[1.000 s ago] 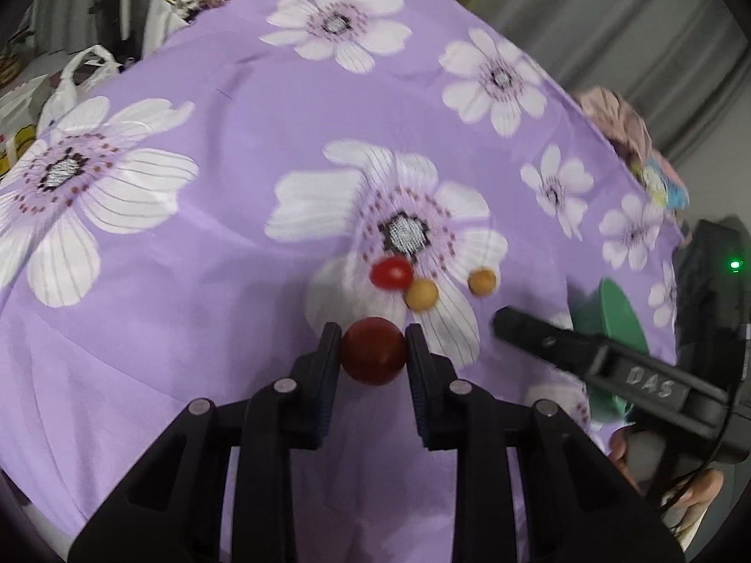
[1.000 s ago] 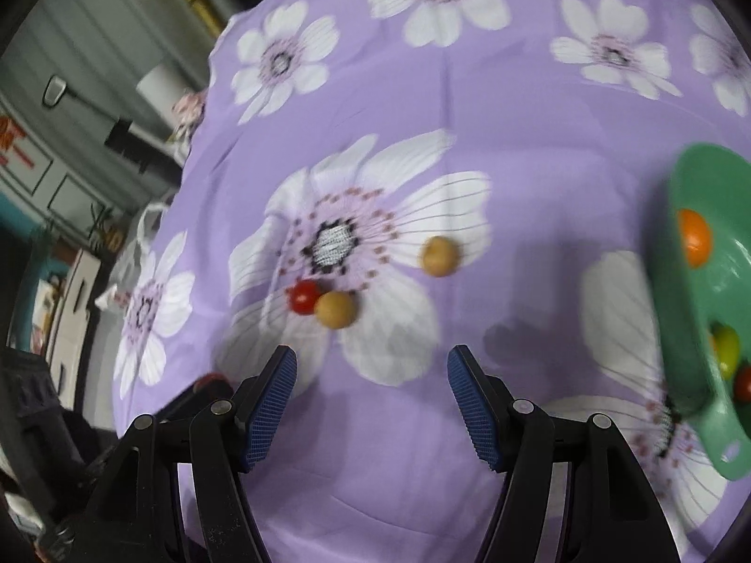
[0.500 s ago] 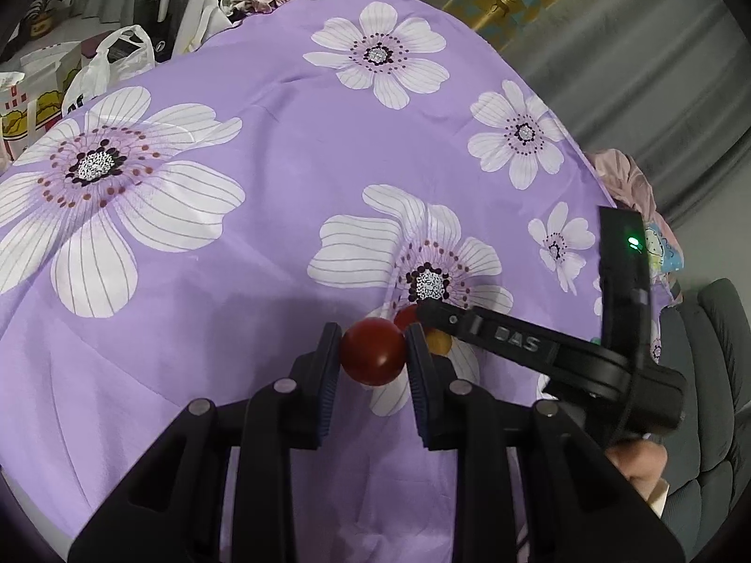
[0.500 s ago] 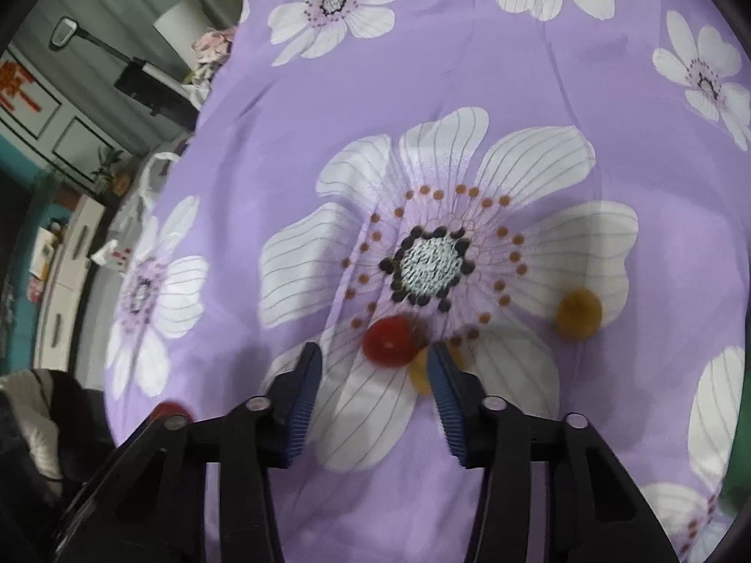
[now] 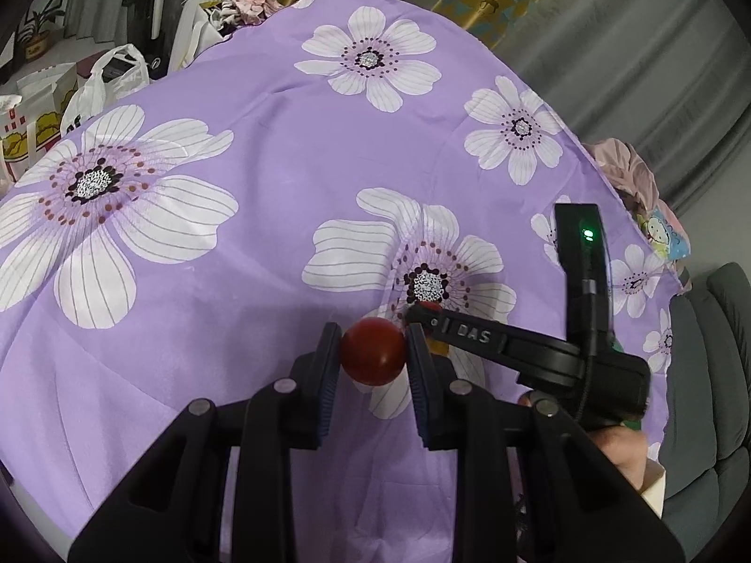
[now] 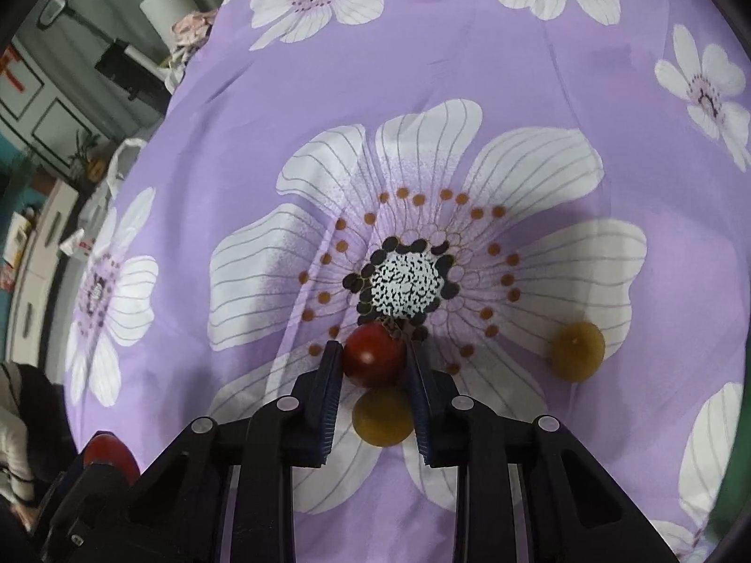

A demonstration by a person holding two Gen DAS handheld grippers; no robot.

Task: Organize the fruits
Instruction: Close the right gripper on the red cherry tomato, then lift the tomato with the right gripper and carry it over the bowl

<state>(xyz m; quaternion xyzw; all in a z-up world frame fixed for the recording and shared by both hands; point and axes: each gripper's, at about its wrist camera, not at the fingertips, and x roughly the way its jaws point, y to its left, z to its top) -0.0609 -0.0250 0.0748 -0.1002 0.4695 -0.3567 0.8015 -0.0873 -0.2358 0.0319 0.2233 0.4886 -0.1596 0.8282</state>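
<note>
My left gripper (image 5: pixel 373 349) is shut on a dark red tomato (image 5: pixel 373 351) and holds it above the purple flowered cloth (image 5: pixel 291 150). My right gripper (image 6: pixel 373 359) is shut on a small red cherry tomato (image 6: pixel 373 354) that rests on the cloth by the big flower's centre. A yellow cherry tomato (image 6: pixel 382 415) lies just below it between the right gripper's fingers. Another yellow one (image 6: pixel 576 351) lies on the petal to the right. In the left wrist view the right gripper's body (image 5: pixel 540 352) crosses in front, hiding most of the fruits on the cloth.
A green bowl edge (image 6: pixel 734 483) shows at the right rim of the right wrist view. Bags and boxes (image 5: pixel 70 94) stand beyond the table's far left edge. A grey sofa (image 5: pixel 708 375) is at the right.
My right gripper moved down and forward onto the red cherry tomato and closed on it. My left gripper rose, still holding the dark red tomato.
</note>
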